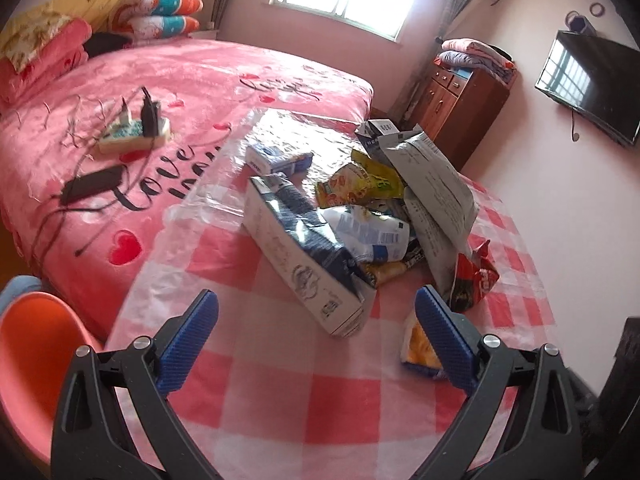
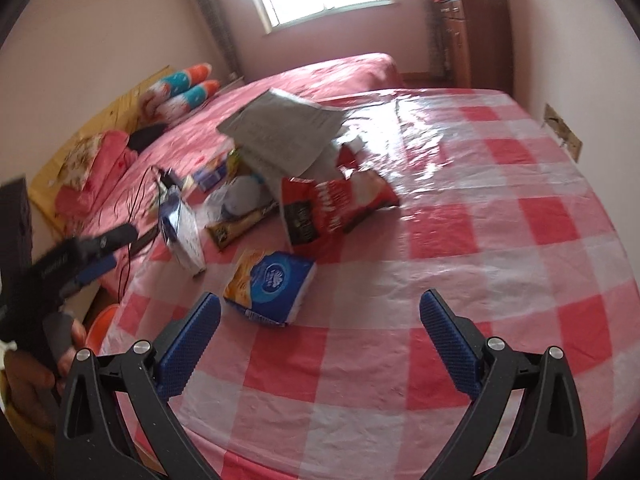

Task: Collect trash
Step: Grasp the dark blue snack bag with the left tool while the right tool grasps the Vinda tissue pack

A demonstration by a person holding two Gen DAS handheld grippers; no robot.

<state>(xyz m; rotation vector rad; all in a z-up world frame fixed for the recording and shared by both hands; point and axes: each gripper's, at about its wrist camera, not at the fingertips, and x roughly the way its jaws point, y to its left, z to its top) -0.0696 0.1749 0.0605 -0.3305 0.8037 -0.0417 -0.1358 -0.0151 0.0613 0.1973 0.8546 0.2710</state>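
Note:
A heap of trash lies on a table with a red-and-white checked cloth (image 1: 280, 384). It holds a long white-and-blue carton (image 1: 304, 256), a grey mailer bag (image 1: 432, 184), a red snack bag (image 1: 474, 276), a yellow-green wrapper (image 1: 360, 184) and a small blue box (image 1: 280, 160). A blue-and-orange tissue pack (image 2: 272, 280) lies apart, nearest me. My left gripper (image 1: 316, 312) is open and empty, just short of the carton's near end. My right gripper (image 2: 320, 312) is open and empty, just right of the tissue pack. The left gripper (image 2: 96, 256) also shows at the right wrist view's left edge.
A pink bed (image 1: 180, 80) with a power strip and cables (image 1: 132, 128) stands beside the table. An orange chair (image 1: 32, 352) is at the lower left. A wooden cabinet (image 1: 460, 100) and a wall television (image 1: 592, 84) are at the far right.

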